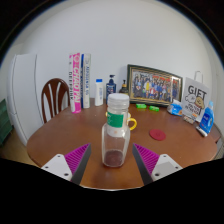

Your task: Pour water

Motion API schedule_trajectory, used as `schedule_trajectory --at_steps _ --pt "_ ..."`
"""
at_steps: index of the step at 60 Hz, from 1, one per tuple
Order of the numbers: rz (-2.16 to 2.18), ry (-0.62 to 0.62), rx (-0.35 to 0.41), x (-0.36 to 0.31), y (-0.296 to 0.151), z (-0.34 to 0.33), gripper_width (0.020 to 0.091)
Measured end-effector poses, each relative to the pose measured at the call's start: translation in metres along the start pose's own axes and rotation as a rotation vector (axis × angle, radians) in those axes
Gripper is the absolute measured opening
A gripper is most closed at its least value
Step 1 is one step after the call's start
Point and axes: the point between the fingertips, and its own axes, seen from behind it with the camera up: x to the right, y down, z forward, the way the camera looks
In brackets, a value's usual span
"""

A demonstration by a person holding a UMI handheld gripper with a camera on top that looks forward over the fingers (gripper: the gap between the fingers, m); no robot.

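Observation:
A clear plastic bottle (pixel 115 135) with a white cap and a yellow-green label stands upright on the round wooden table (pixel 60 135). It is just ahead of my gripper (pixel 112 160) and in line with the gap between the fingers. Both magenta pads (pixel 75 158) are spread wide, with clear room on each side of the bottle. Nothing is held. A small red lid or dish (pixel 157 133) lies on the table to the right of the bottle.
A framed photo (pixel 153 85), several small bottles (pixel 98 92), books (pixel 75 82) and green items (pixel 141 106) line the table's far side. A gift bag (pixel 194 100) and blue box (pixel 207 120) stand at the right. A wooden chair (pixel 53 98) stands at the left.

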Motion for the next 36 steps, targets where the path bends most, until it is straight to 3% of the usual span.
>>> schedule_trajectory --at_steps 13,17,21,36 --pt "0.053 0.055 0.011 0.014 0.006 0.058 0.0839" --pt "0.053 0.017 0.024 0.007 0.006 0.068 0.0754" --pt "0.051 -0.019 0.027 -0.002 0.004 0.071 0.0560" --pt "0.057 0.016 0.022 0.007 -0.004 0.069 0.0438"
